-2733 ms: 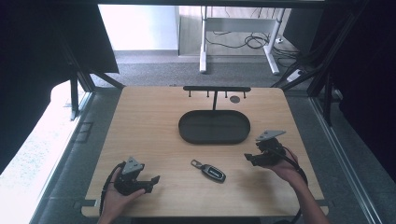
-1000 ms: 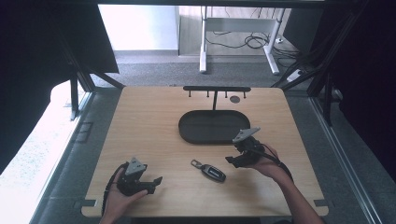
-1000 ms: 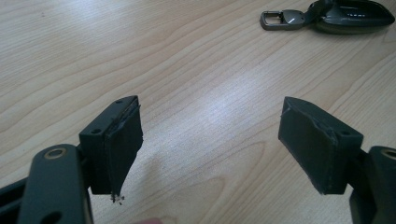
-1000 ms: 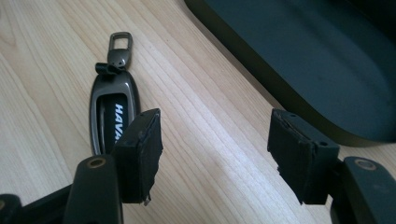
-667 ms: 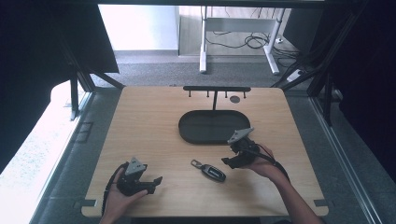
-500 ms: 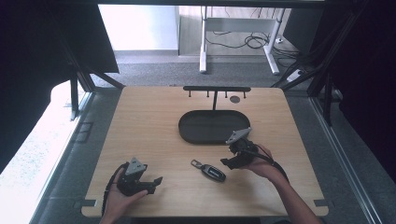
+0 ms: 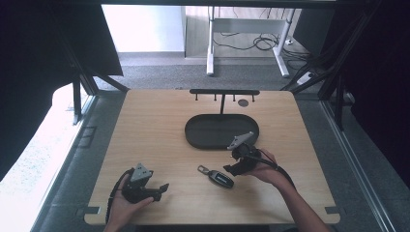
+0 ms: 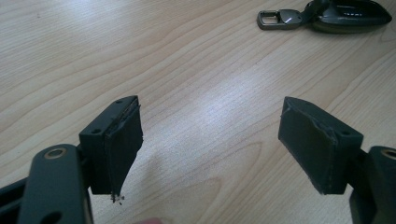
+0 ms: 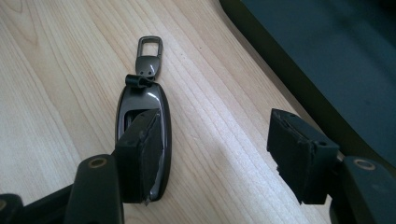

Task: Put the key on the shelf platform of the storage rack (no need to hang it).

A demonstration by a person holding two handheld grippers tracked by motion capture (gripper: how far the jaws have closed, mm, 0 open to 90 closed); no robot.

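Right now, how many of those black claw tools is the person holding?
2. The left gripper sits open near the table's front edge. The right gripper is open beside the car key, just before the dark tray.

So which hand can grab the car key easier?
The right gripper: it hangs open just beside the car key, one jaw already over it. The left gripper rests open farther away.

Key fob [image 9: 144,121]: lower body hidden behind right gripper's [image 9: 219,158] near jaw. Same fob cut by top edge in left gripper view. Black tray [image 9: 336,60]: cropped at frame edges.
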